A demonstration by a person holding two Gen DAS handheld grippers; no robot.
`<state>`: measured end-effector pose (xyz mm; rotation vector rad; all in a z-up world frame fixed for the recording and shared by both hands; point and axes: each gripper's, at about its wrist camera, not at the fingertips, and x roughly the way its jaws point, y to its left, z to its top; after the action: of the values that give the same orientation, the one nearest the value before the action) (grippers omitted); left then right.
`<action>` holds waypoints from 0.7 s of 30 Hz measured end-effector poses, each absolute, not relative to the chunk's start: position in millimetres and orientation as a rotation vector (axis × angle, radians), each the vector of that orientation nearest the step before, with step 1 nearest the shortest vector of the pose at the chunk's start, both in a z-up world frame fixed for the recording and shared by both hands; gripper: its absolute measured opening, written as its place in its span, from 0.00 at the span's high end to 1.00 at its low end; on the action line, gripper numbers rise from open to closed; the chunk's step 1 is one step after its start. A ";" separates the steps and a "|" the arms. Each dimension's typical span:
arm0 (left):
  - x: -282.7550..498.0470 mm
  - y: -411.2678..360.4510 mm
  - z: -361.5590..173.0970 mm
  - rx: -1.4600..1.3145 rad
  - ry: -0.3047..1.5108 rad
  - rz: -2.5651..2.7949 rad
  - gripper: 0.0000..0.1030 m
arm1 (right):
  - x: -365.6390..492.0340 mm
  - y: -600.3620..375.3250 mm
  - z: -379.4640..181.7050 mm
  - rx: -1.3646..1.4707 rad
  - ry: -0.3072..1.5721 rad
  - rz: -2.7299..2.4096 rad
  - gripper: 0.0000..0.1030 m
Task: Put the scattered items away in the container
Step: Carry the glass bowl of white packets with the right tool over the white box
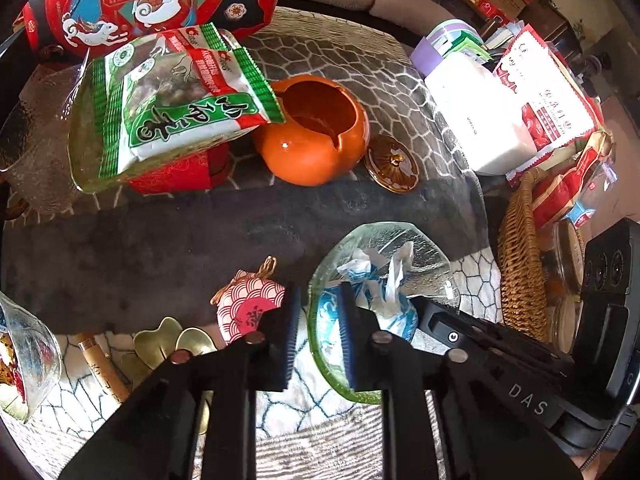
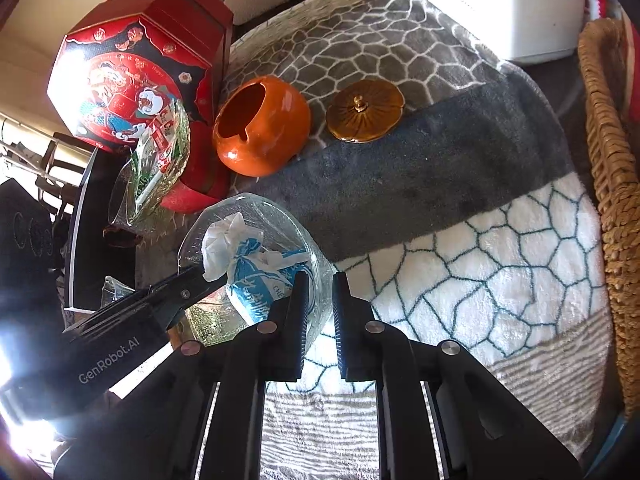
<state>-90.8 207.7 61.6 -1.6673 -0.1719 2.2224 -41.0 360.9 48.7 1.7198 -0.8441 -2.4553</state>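
A clear glass bowl [image 1: 400, 240] with a green-tinted rim sits on the patterned blanket. A crumpled blue-and-white wrapper [image 1: 384, 280] lies inside it. My left gripper [image 1: 320, 292] is shut on the bowl's near rim, which runs through the narrow gap between its pads. In the right wrist view the same bowl [image 2: 260, 208] holds the wrapper [image 2: 248, 264]. There my right gripper [image 2: 321, 280] is shut on the opposite rim, while the left gripper [image 2: 200, 280] reaches in from the left. The right gripper [image 1: 424, 308] also shows beside the bowl in the left wrist view.
An orange ceramic pot [image 1: 316, 132] stands open, its brown lid [image 1: 392, 160] lying beside it. A wicker basket [image 1: 520, 260] stands at the right. Green snack bags [image 1: 168, 108] rest on a glass dish, a red patterned pouch [image 1: 248, 304] and brass dish [image 1: 168, 340] lie near left.
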 end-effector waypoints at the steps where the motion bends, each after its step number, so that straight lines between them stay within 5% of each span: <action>1: -91.0 208.9 61.9 -1.666 -0.170 2.230 0.88 | -41.5 360.3 48.9 1.732 -0.833 -2.463 0.90; 10: -76.9 198.9 87.1 -1.644 -0.160 2.225 0.92 | -31.6 343.5 88.3 1.722 -0.685 -2.531 0.92; 21: -54.3 81.2 217.4 -1.484 -0.275 2.313 0.92 | -50.4 215.1 234.7 1.530 -0.385 -2.583 0.91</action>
<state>-54.3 81.2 217.4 -1.4835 -0.2753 2.3134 -50.4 215.1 234.7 1.5296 -0.3849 -2.5831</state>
